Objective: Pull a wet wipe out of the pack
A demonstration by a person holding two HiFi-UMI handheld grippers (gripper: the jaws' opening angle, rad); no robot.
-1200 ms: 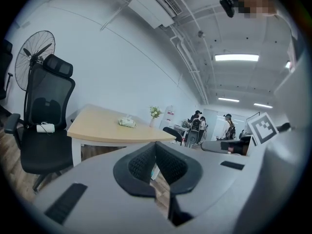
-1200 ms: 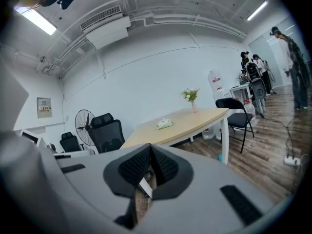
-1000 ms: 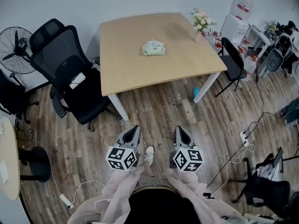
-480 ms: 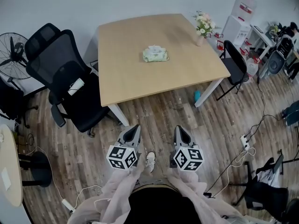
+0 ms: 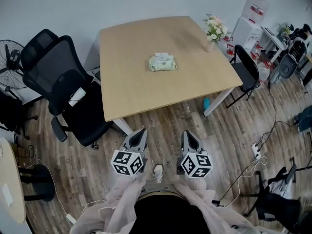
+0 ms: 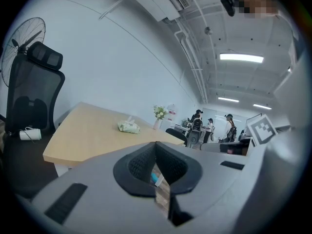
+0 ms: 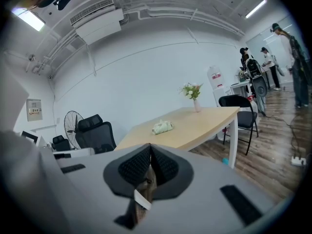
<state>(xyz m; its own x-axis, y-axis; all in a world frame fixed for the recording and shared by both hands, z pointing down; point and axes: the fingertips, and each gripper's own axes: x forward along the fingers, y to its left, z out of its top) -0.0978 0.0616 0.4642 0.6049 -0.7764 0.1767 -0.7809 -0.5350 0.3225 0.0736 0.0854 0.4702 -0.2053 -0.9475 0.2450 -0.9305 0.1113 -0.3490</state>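
Both tongs [image 5: 140, 131] [image 5: 188, 133] closed — pack [image 5: 162, 62] well apart

Open wood-plank floor [image 5: 168, 121] runs from the left tongs [image 5: 141, 131] and right tongs [image 5: 187, 133] to the near edge of the light wooden square worktop [image 5: 126, 89]. The worktop is bare all round the pale green wipe pack [image 5: 162, 62]. A small vase of flowers [image 5: 213, 30] stands at its far right corner. A black mesh office chair [image 5: 63, 89] crowds the left edge, and a black folding chair [image 5: 246, 72] crowds the right.

One wipe pack [image 5: 162, 62] and one flower vase [image 5: 212, 30] on the table [image 5: 131, 84], plus two tongs [image 5: 141, 131] [image 5: 186, 132]
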